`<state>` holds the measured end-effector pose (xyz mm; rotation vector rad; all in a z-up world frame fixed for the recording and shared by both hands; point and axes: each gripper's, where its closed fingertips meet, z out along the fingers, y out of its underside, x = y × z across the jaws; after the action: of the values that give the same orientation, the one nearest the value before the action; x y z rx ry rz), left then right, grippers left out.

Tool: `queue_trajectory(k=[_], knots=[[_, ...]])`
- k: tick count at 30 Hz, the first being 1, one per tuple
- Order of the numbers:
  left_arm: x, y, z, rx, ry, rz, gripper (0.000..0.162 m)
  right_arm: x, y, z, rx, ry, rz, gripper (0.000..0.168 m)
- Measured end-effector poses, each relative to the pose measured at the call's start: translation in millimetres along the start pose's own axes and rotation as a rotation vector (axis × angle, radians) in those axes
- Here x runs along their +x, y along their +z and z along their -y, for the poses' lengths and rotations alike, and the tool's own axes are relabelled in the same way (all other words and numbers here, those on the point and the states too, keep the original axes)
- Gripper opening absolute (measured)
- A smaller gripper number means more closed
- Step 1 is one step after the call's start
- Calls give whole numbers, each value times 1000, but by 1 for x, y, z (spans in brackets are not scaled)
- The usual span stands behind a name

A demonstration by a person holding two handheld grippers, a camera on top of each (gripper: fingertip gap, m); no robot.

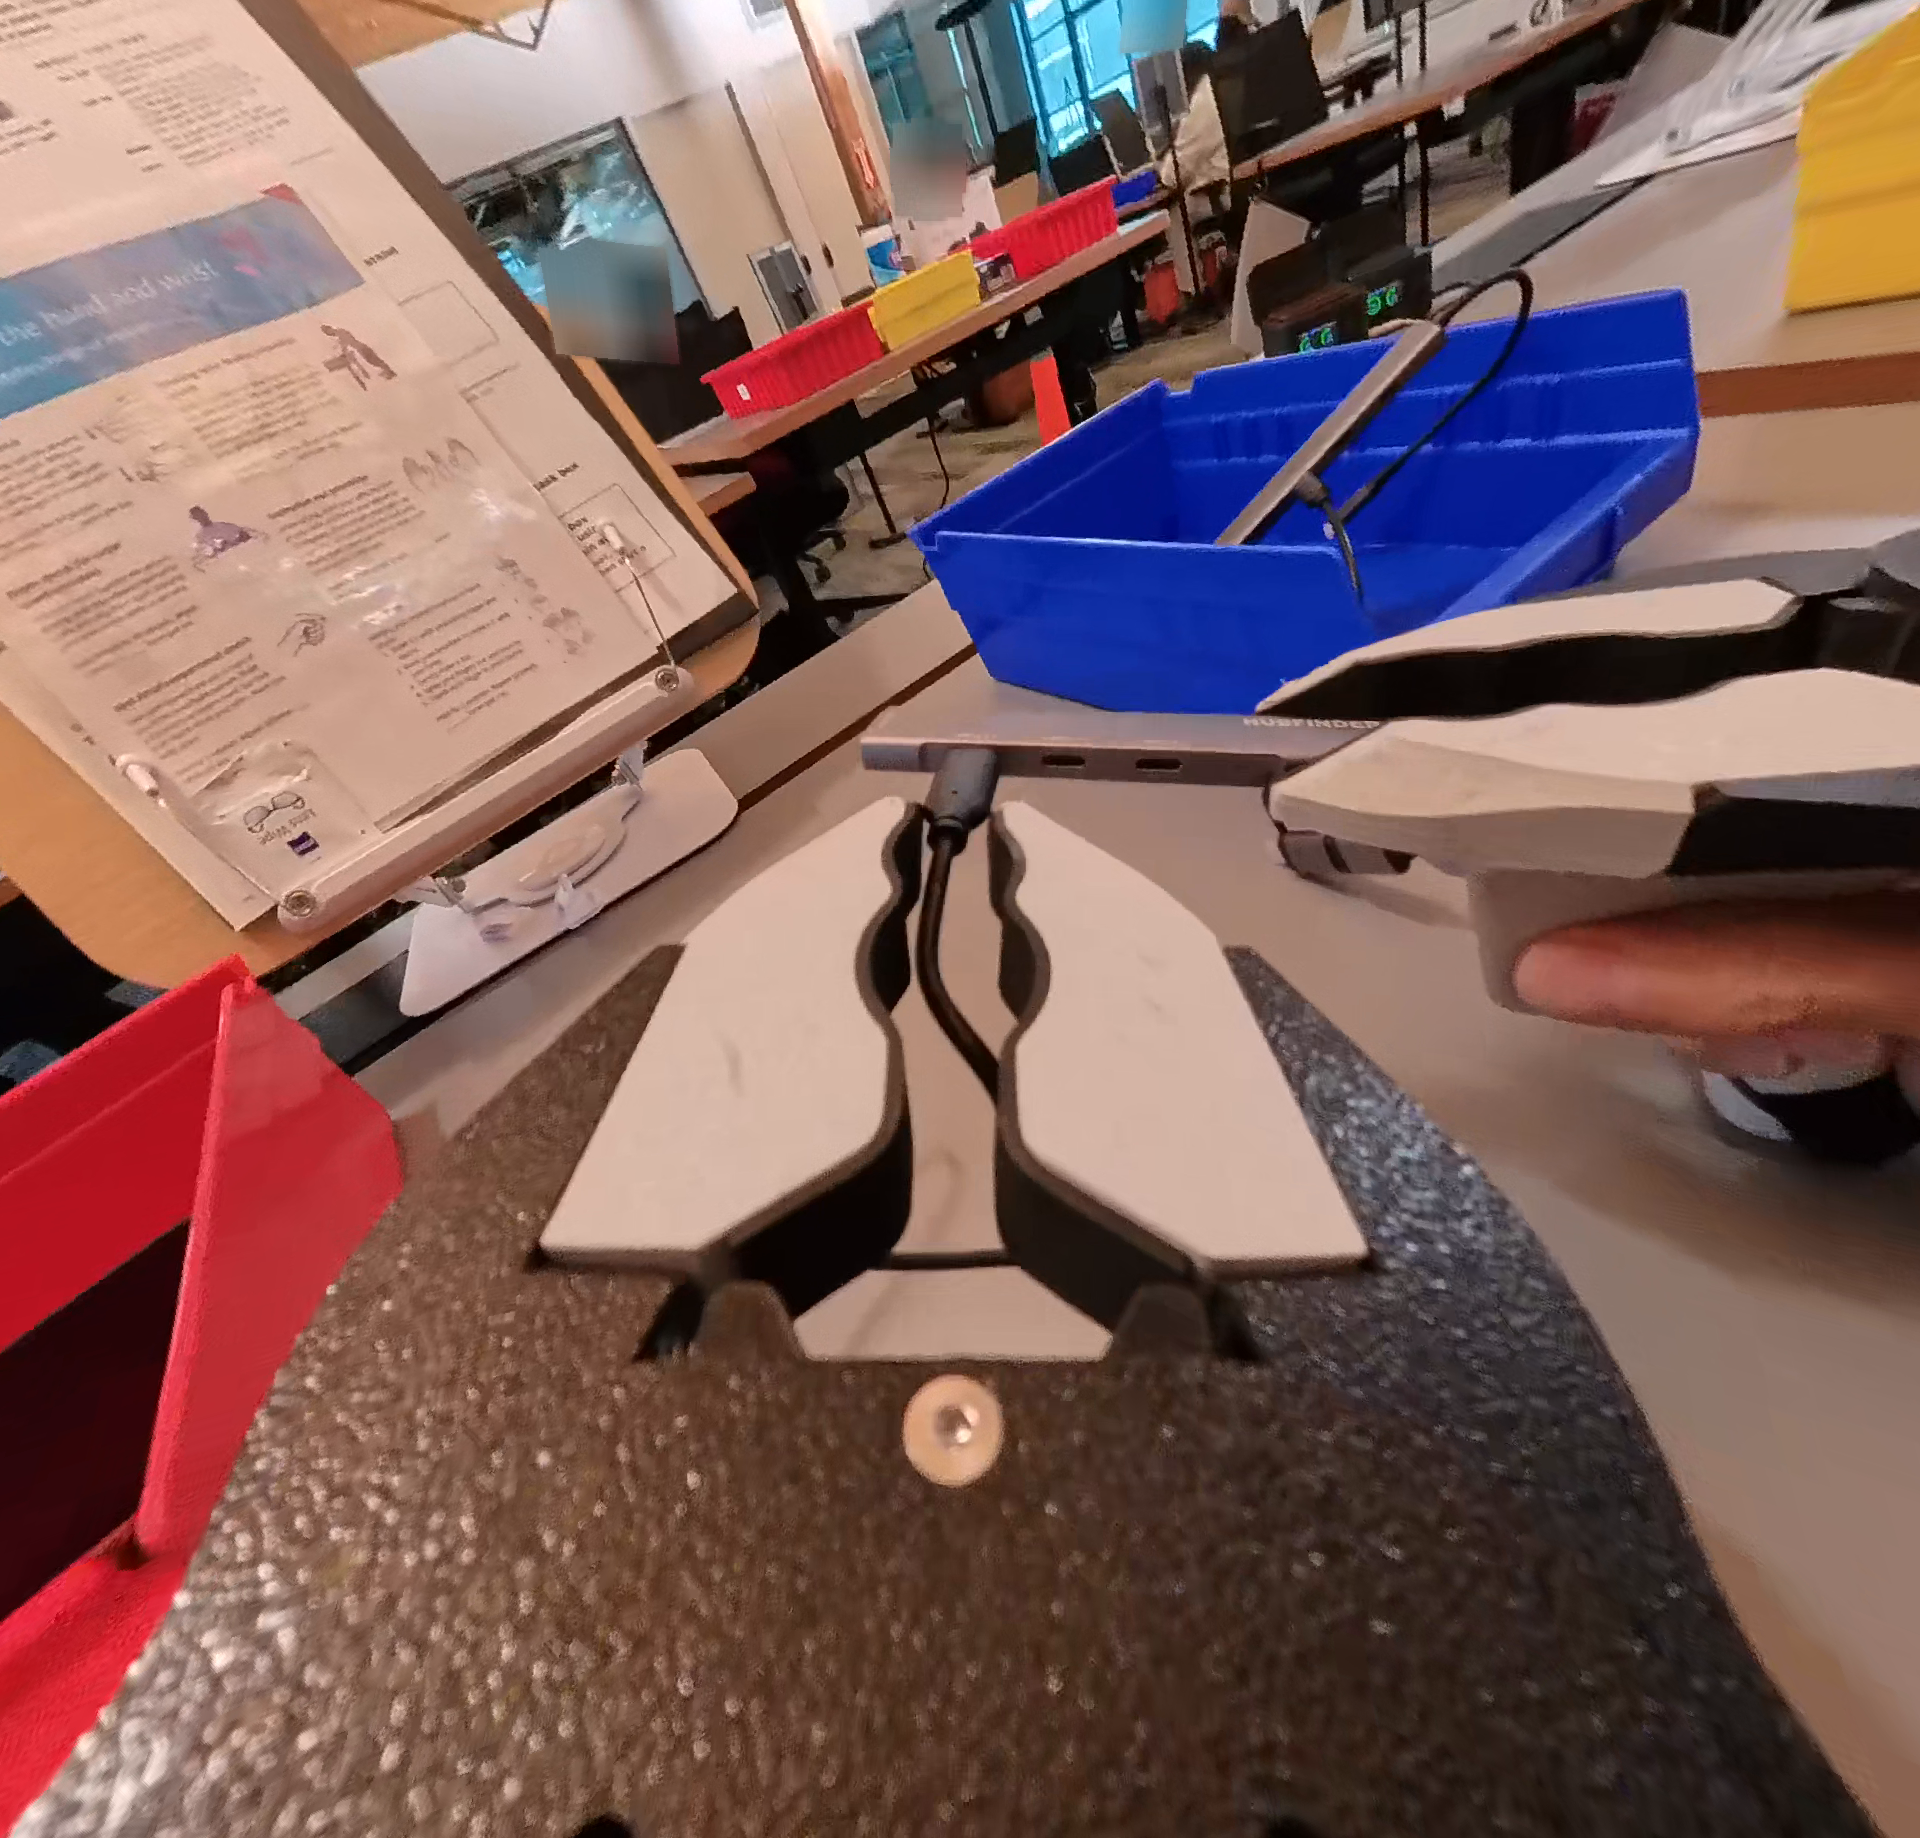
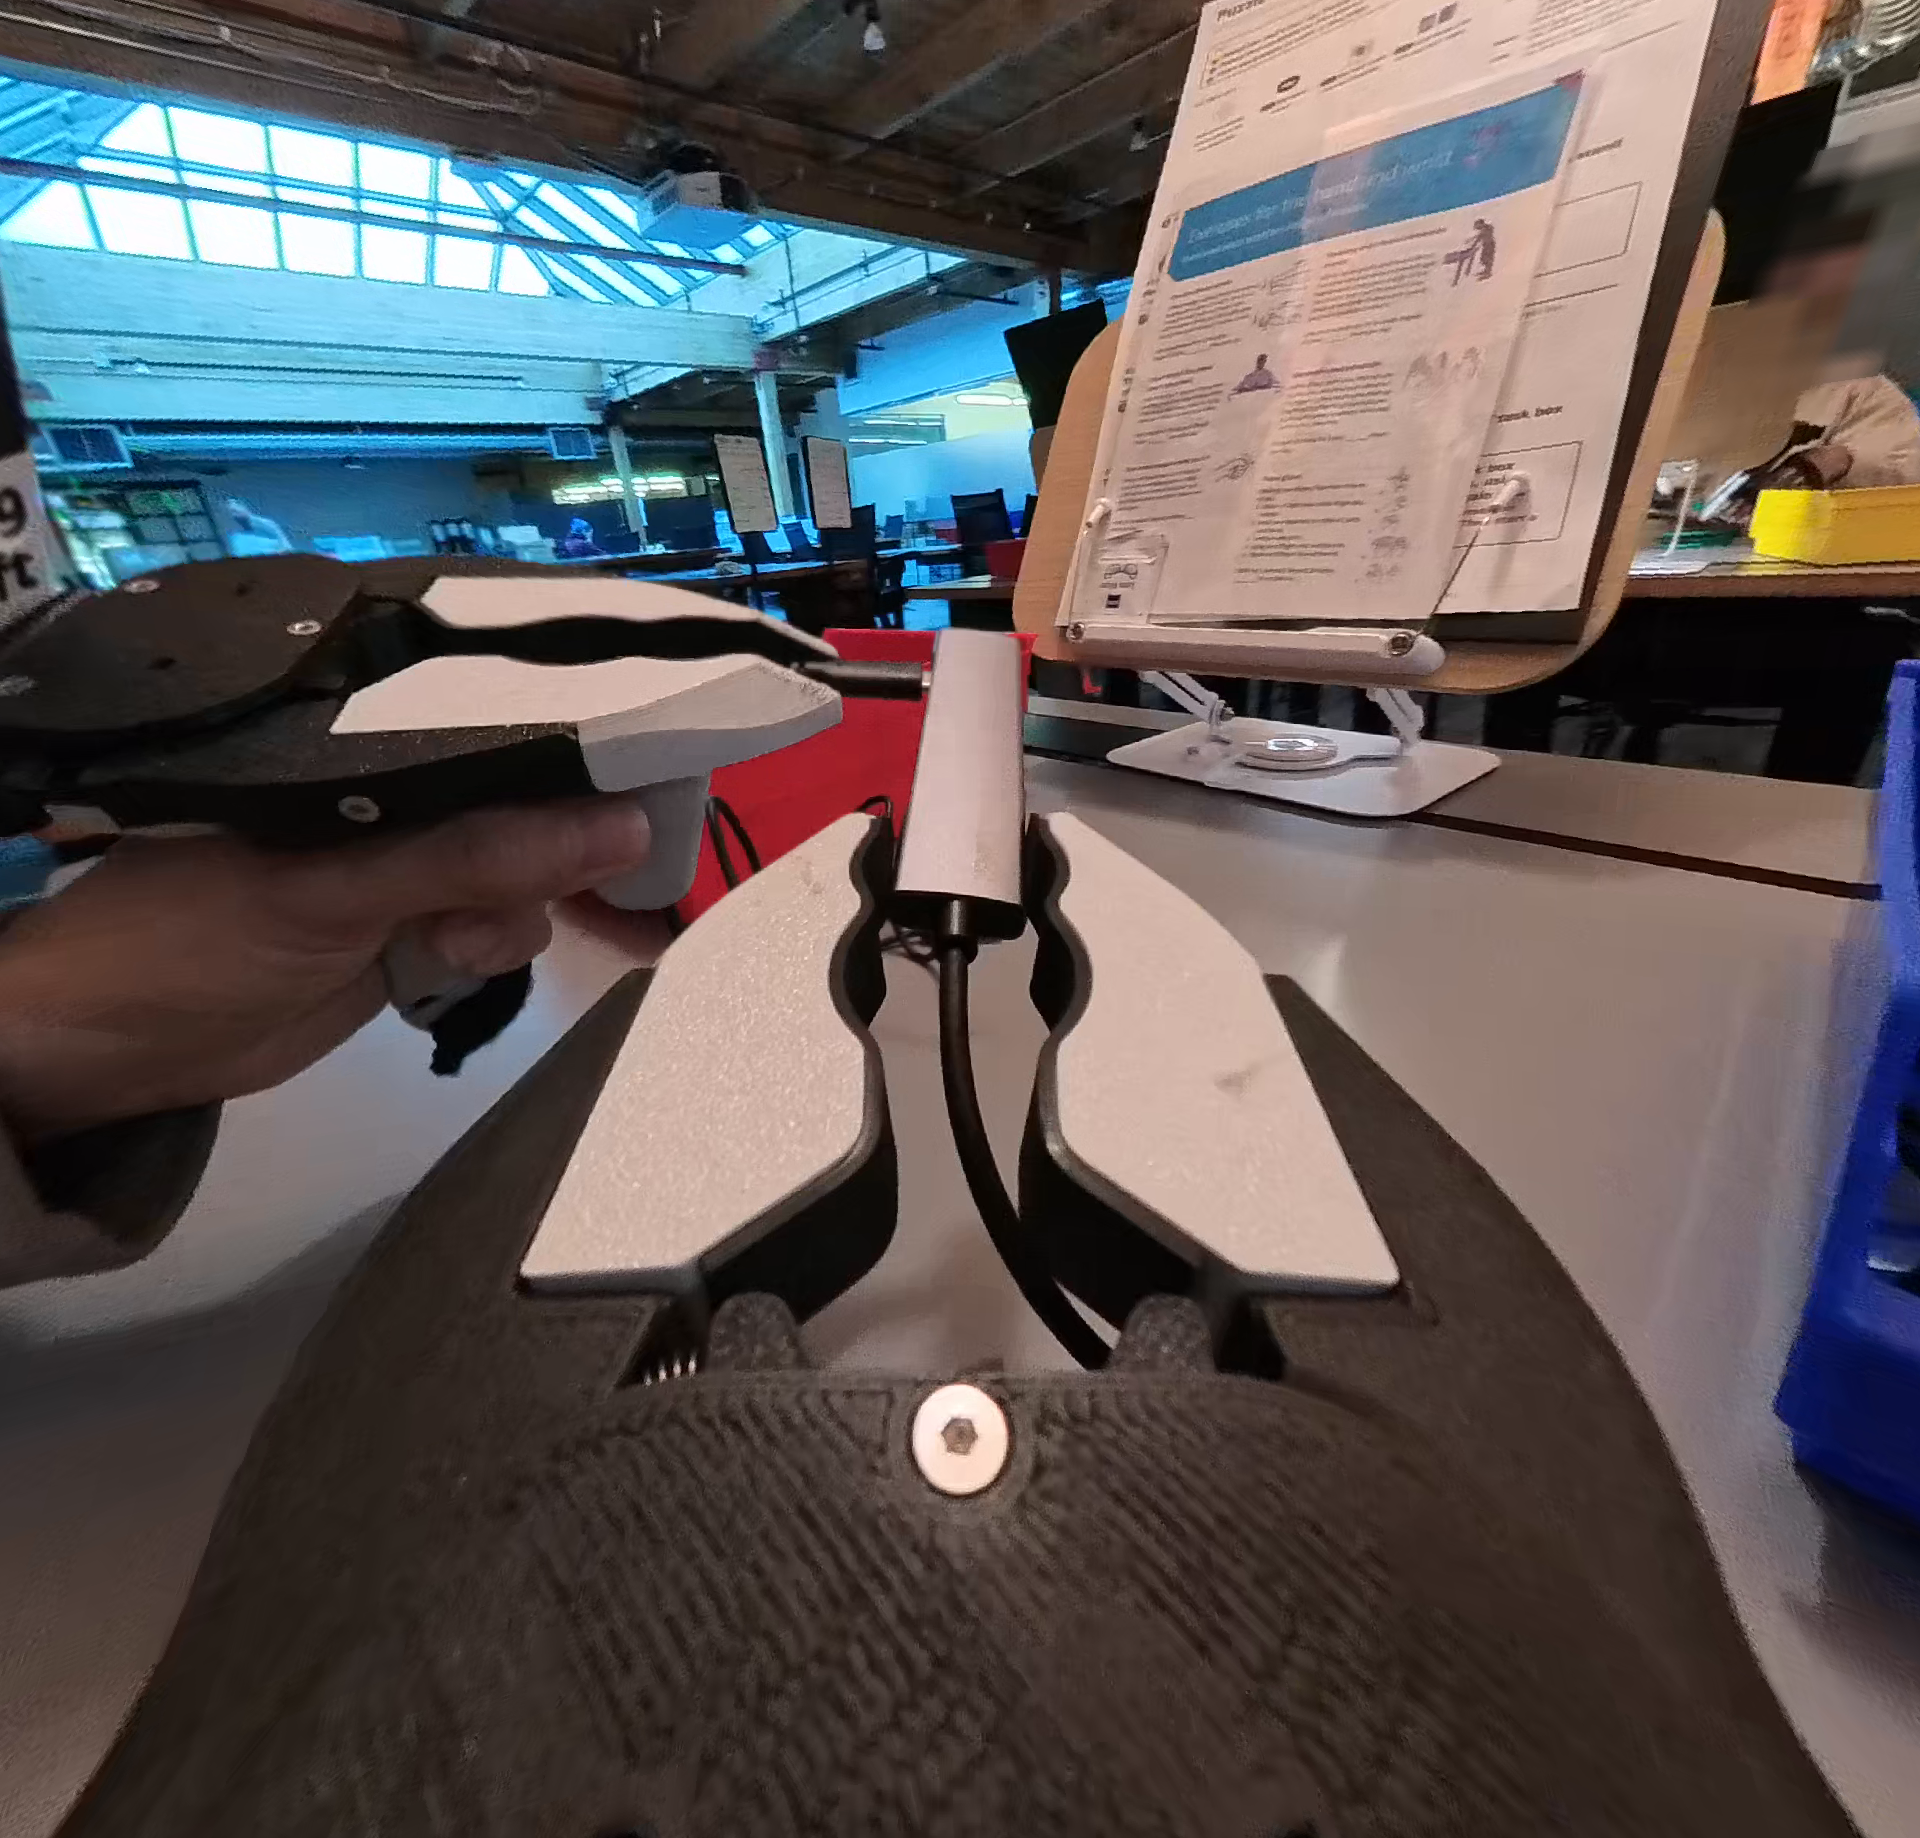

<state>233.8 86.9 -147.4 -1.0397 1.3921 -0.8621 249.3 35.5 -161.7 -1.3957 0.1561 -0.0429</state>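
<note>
In the left wrist view, the left claw (image 1: 943,832) reaches forward over the grey counter (image 1: 1662,1321). Its two pale fingers (image 1: 748,1040) are drawn close together around a black cable (image 1: 940,947), just behind the dark plug (image 1: 961,780) that sits in a port on the long side of a slim grey hub (image 1: 1081,744). Whether the tips actually pinch the plug or cable I cannot tell. The hub lies level just above the counter, in front of a blue bin (image 1: 1195,625). A second grey hub (image 1: 1330,438) with its own black cord leans inside that bin. From the right, the right claw (image 1: 1273,749) comes in sideways, held by a hand (image 1: 1714,988), its fingertips closed on the far end of the hub. A red bin (image 1: 187,1217) stands at the near left, and a stand with printed sheets (image 1: 312,438) rises behind it.

In the right wrist view, the right claw (image 2: 956,853) grips the hub (image 2: 961,780) by its end, the narrow body squeezed between both fingers (image 2: 748,1040) and pointing straight away. A black cord (image 2: 977,1113) runs from that end back between the fingers. The left claw (image 2: 821,671) enters from the left, held by a hand (image 2: 312,957), its tips nearly together at the plug (image 2: 873,680) in the hub's side. The red bin (image 2: 821,780) sits behind, the stand (image 2: 1351,334) to the right, and the blue bin (image 2: 1860,1269) at the right edge.
</note>
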Motion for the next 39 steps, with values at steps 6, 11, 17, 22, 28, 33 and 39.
queue_trajectory(k=[6,11,17,22,28,33,39], knots=[[-3,-3,-2,-5,-25,31,6,-3,1,0,1,-2,23,25],[-3,-2,-9,-74,11,4,6,-1,1,1,5,-17,12,25],[-3,-2,-10,-124,54,-42,6,-3,1,-4,-30,15,34,25],[-5,-4,-5,-169,101,-95,5,-7,1,-6,-49,-1,64,26],[-7,-6,-13,-233,87,-134,5,-13,3,-9,-74,-48,70,27],[-8,-7,-13,-191,18,-131,5,-15,4,-11,-84,-72,69,27],[12,-25,16,88,-89,-370,33,-13,-8,7,76,-201,102,25]])
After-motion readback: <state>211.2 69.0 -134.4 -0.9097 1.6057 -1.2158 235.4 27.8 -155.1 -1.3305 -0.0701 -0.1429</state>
